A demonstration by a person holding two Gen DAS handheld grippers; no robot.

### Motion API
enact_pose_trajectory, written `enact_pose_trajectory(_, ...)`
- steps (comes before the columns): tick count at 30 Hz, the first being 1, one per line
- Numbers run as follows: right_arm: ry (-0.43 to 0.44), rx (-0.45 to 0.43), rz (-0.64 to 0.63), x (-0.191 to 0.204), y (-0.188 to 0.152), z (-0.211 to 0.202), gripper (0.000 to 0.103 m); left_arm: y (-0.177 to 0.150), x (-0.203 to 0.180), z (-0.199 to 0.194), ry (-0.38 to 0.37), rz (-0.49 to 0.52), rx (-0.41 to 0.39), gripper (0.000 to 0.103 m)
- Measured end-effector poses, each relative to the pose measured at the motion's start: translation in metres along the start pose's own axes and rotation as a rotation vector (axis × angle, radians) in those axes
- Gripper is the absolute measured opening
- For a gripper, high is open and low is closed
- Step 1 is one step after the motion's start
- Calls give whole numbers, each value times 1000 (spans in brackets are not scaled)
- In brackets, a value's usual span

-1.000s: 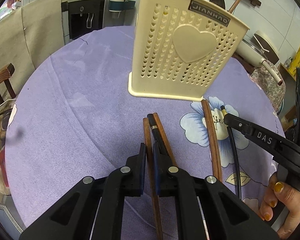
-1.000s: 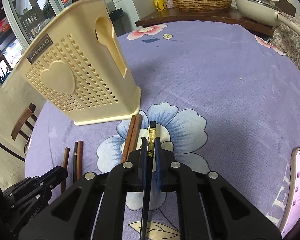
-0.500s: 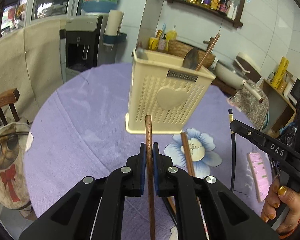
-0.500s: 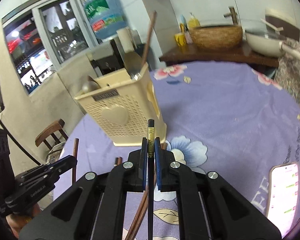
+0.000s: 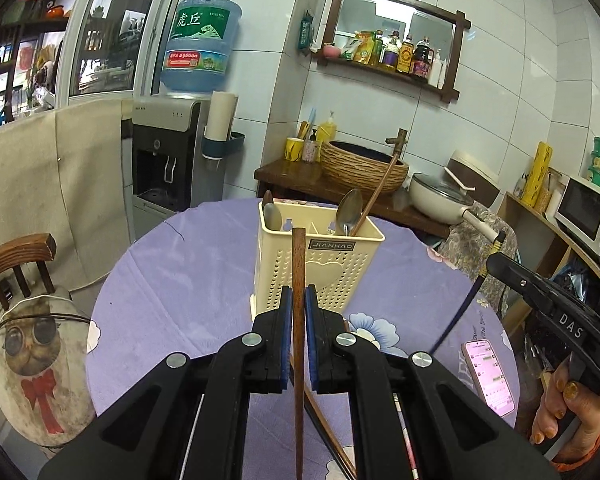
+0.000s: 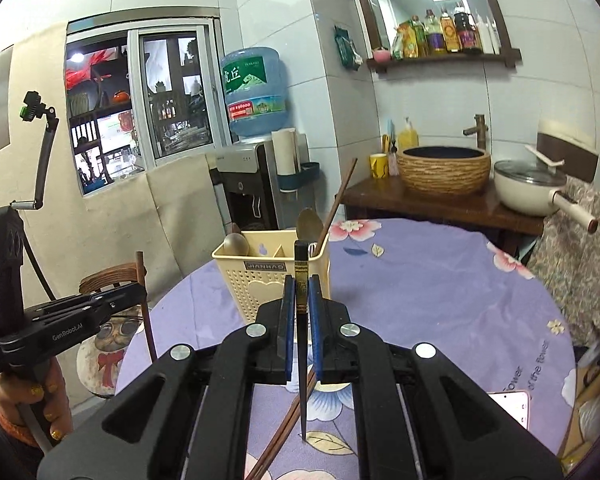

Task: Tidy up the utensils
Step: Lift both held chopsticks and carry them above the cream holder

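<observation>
A cream perforated utensil holder (image 5: 318, 266) stands on the purple table; it also shows in the right wrist view (image 6: 274, 280). It holds spoons (image 5: 350, 210) and one brown chopstick (image 5: 376, 196). My left gripper (image 5: 299, 300) is shut on a brown wooden chopstick (image 5: 299, 264), held upright above the table in front of the holder. My right gripper (image 6: 300, 292) is shut on a black chopstick with a gold band (image 6: 301, 276), also lifted. More brown chopsticks (image 6: 288, 432) lie on the cloth below.
A pink phone (image 5: 488, 376) lies on the table's right side. A wooden chair (image 5: 16, 256) with a cat cushion (image 5: 36, 364) stands at the left. A side counter with a woven basin (image 6: 444, 168) and a pan (image 6: 532, 188) stands behind the table.
Both grippers have risen and tilted up, each carrying its chopstick higher off the table. The holder now looks farther away and lower in both views.
</observation>
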State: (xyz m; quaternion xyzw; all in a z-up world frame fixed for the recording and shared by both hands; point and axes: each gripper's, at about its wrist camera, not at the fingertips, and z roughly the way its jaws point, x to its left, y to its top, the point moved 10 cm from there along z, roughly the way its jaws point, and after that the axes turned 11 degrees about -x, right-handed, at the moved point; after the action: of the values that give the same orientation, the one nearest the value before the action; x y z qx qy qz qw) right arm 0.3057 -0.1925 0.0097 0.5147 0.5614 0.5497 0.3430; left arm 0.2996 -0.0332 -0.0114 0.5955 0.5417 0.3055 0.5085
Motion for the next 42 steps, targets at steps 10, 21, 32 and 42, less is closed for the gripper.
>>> enact_pose_trajectory(10,14,5,2,0,4,8,7,2,3,0,1,6,-5,7)
enact_pose_trajectory(21,69,-1,1,11,26,12,7,29,3,-7,-18,-2,-53,6)
enact_pose_trajectory(32,132,-16,-14,27,88,33,7,88,-17,-2,-65,23,-106,6)
enact_pose_trajectory(42,105,-98,-24,33,182,63,7,193,-27,5,-38,24,-238,6)
